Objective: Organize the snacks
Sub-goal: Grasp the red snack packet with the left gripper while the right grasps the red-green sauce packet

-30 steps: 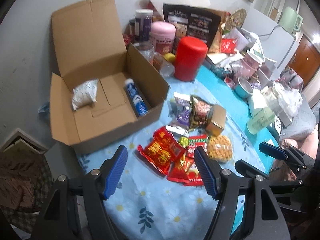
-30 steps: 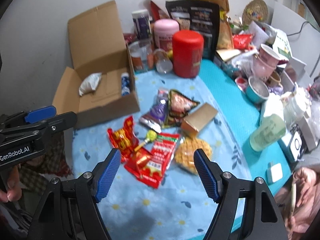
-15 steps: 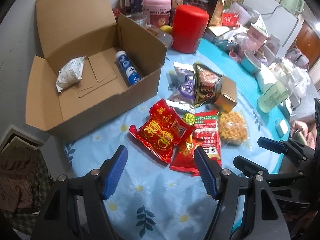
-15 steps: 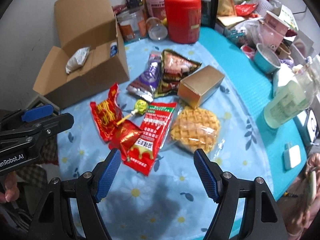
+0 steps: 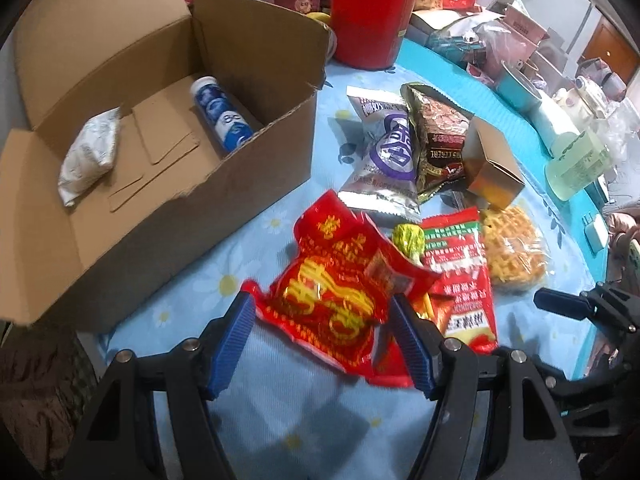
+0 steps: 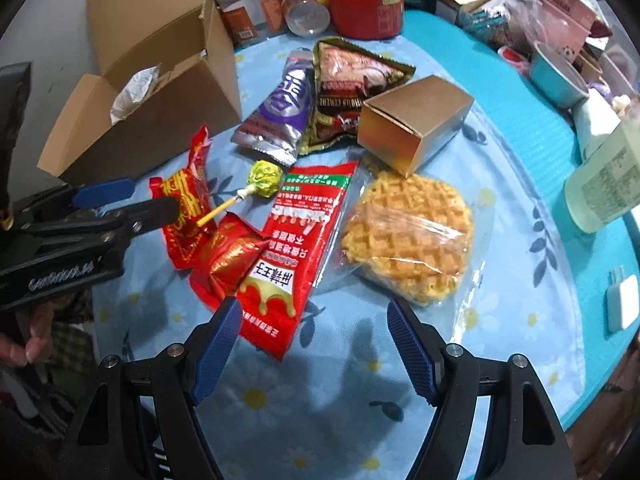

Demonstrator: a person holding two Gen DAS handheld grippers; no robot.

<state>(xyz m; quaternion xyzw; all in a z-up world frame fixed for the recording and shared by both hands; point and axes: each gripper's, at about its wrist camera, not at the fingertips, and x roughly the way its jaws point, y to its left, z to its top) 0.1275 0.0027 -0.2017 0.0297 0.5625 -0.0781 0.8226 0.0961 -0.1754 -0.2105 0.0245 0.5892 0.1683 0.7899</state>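
The left gripper [image 5: 323, 326] straddled the crinkled red-and-gold foil snack packet [image 5: 334, 292] with fingers spread, while the right gripper [image 6: 314, 332] hovered unclenched beside the plastic-wrapped round waffle [image 6: 408, 240].

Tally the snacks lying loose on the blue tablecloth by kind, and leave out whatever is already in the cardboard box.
Red packets: 3, the gold-printed packet, the long sachet and the small foil packet
Silver and purple packet: 1
Dark cereal bag: 1
Gold carton: 1
Wrapped waffle: 1
Lollipop: 1
Total: 8
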